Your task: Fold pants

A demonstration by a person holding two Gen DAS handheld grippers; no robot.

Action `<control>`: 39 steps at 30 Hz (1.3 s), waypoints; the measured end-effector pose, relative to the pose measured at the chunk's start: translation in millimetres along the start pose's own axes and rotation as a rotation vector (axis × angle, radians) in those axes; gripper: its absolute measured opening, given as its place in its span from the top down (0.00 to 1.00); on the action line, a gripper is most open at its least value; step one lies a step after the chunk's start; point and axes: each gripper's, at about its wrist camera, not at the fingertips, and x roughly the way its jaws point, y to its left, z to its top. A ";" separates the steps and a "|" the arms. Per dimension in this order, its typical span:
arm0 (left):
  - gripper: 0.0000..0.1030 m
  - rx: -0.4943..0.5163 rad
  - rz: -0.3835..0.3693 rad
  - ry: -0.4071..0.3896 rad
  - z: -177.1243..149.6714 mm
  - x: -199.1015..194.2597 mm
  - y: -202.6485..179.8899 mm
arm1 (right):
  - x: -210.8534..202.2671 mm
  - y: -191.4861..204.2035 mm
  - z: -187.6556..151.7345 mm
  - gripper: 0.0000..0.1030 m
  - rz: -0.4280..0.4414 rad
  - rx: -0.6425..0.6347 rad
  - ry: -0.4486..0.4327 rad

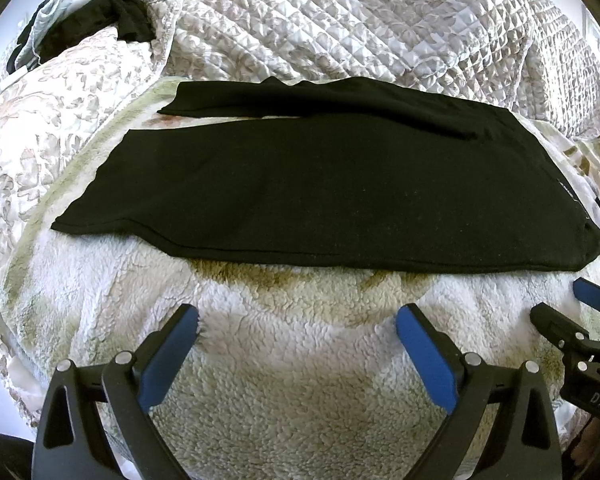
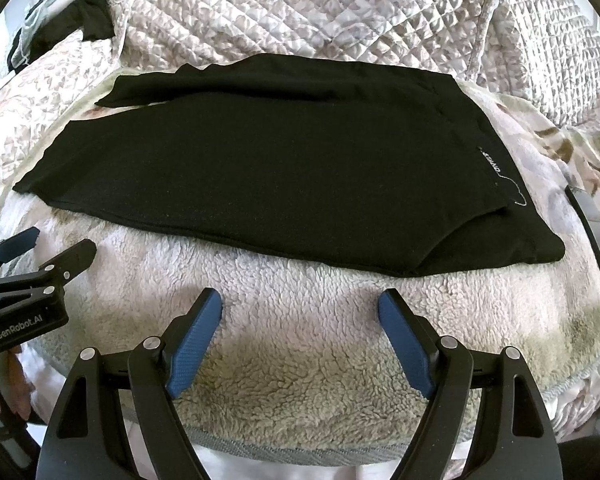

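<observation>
Black pants [image 1: 320, 192] lie flat on a fleecy white blanket [image 1: 292, 360], legs to the left, waistband to the right; they also show in the right wrist view [image 2: 268, 176], with a small white label [image 2: 490, 160] near the waist. My left gripper [image 1: 298, 316] is open and empty, just short of the pants' near edge. My right gripper [image 2: 300, 300] is open and empty, also short of the near edge. The right gripper shows at the right edge of the left wrist view [image 1: 564, 300]. The left gripper shows at the left of the right wrist view [image 2: 56, 242].
A quilted floral bedspread [image 1: 360, 20] is bunched up behind the pants. Dark clothes [image 1: 100, 24] lie at the far left corner. A dark flat strip [image 2: 596, 240] lies on the blanket right of the waistband.
</observation>
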 end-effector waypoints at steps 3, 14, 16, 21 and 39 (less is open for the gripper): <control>0.03 -0.003 -0.005 -0.002 0.1 -0.6 0.2 | -2.3 -0.3 1.0 0.22 0.009 -0.001 0.007; 0.03 -0.041 -0.016 -0.045 6.4 -14.3 5.5 | -15.9 -1.4 2.1 0.22 0.024 0.001 -0.018; 0.03 -0.045 -0.017 -0.052 7.4 -15.9 6.8 | -18.7 -3.0 3.2 0.22 0.025 0.004 -0.027; 0.03 -0.062 -0.023 -0.061 9.7 -16.7 12.2 | -23.3 -13.8 7.3 0.22 0.016 0.037 -0.037; 0.04 -0.381 -0.042 -0.076 17.3 1.6 96.8 | -11.1 -96.8 10.2 0.22 0.038 0.325 -0.033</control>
